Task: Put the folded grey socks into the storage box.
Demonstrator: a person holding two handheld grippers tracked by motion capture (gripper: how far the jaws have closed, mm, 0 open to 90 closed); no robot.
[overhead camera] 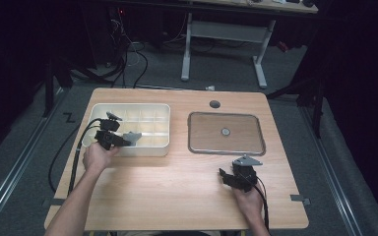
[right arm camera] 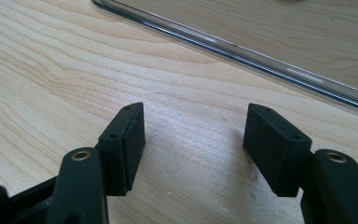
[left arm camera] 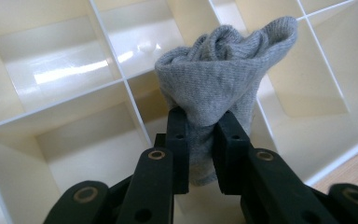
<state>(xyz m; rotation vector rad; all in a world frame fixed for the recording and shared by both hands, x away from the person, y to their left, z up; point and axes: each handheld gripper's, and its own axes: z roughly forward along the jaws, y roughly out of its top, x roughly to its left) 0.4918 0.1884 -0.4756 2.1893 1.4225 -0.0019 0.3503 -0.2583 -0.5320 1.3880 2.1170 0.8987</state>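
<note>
Bunching above the fingers (left arm camera: 179, 140), grey sock (left arm camera: 223, 74) (ribbed knit).

Sock (left arm camera: 219, 79): grey knit, bunched into a loose roll, open cuff end up w/ folds showing at top. Pinched mid-body between the left gripper (left arm camera: 200, 140) jaws, lower end hanging below pads. Held upright over cream divided box (overhead camera: 163, 147), above a near-row compartment; contact w/ box floor can't be told. High view: sock at box's front edge.
</note>
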